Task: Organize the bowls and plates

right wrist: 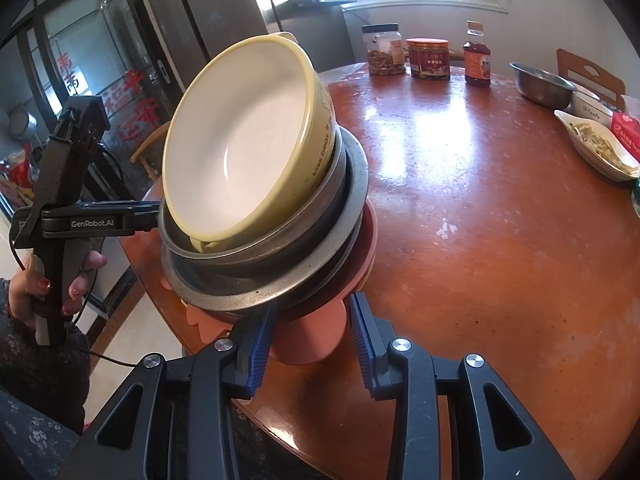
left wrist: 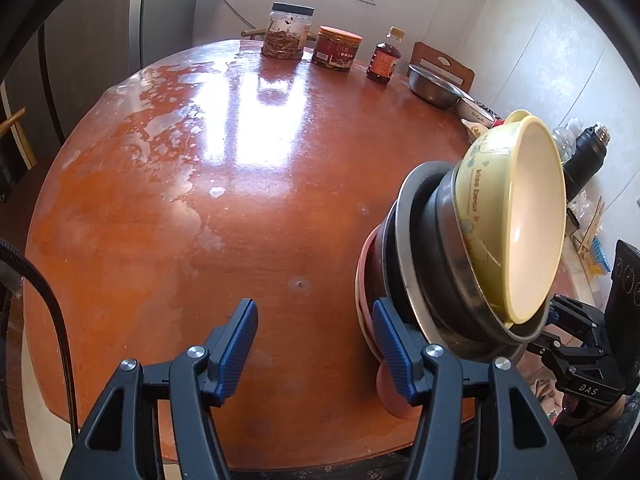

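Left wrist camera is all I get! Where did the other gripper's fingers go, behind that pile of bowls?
Observer: The right gripper is open, one finger on each side of the pink base under the bowl stack.
Operator: What's on the table past the pile?
Observer: A white dish of food, next to a red box.
Operator: Who's holding my gripper?
Observer: A left hand with red-painted nails, wrapped around its handle.

A home dining room: round wooden table (left wrist: 240, 184), food jars (left wrist: 287, 32), fridge (right wrist: 208, 20)
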